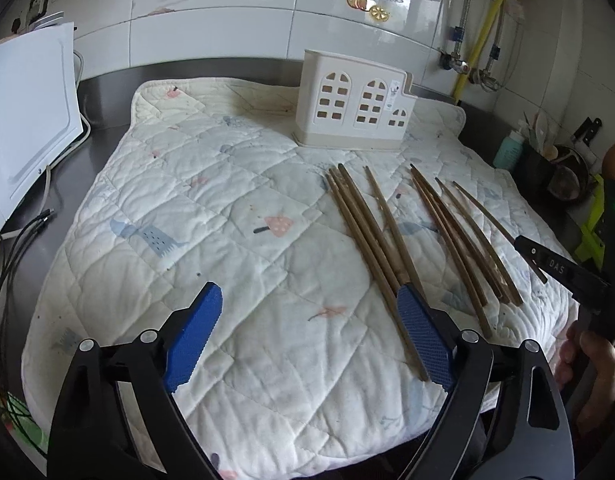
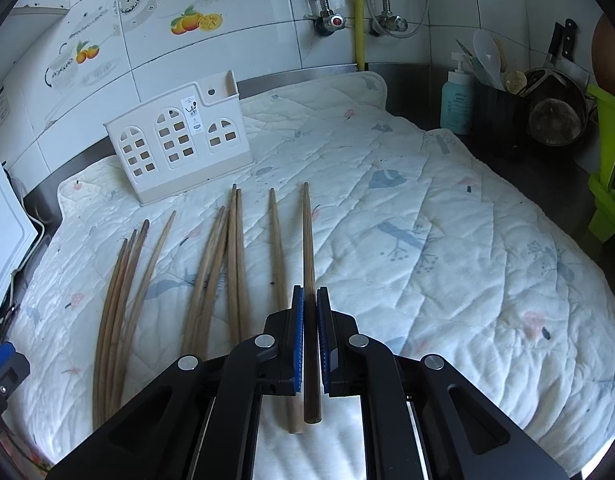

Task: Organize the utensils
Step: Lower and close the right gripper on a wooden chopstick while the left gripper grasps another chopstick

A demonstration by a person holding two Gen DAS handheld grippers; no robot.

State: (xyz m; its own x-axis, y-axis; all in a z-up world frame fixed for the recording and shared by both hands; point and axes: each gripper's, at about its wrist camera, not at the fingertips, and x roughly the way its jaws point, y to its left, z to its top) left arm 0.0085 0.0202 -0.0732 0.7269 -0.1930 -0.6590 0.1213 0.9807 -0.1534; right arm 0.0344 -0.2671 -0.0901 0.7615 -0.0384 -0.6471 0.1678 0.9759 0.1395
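Observation:
Several brown wooden chopsticks (image 1: 367, 232) lie in loose bundles on a white quilted mat (image 1: 227, 208). A white utensil holder (image 1: 351, 108) with window-shaped holes stands at the mat's far edge, also seen as the holder (image 2: 175, 144) in the right wrist view. My left gripper (image 1: 311, 320) is open above the mat, with its right finger (image 1: 423, 336) over the near ends of the left bundle. My right gripper (image 2: 310, 292) is shut on one chopstick (image 2: 307, 232), which points toward the holder. The other chopsticks (image 2: 211, 264) lie to its left on the mat (image 2: 447, 240).
A white board (image 1: 31, 120) and cables (image 1: 19, 240) sit left of the mat. A teal bottle (image 2: 457, 104), a black utensil pot (image 2: 499, 120), a dark pan (image 2: 555, 116) and a green rack (image 2: 607, 184) crowd the right. A tiled wall with pipes (image 2: 357, 12) stands behind.

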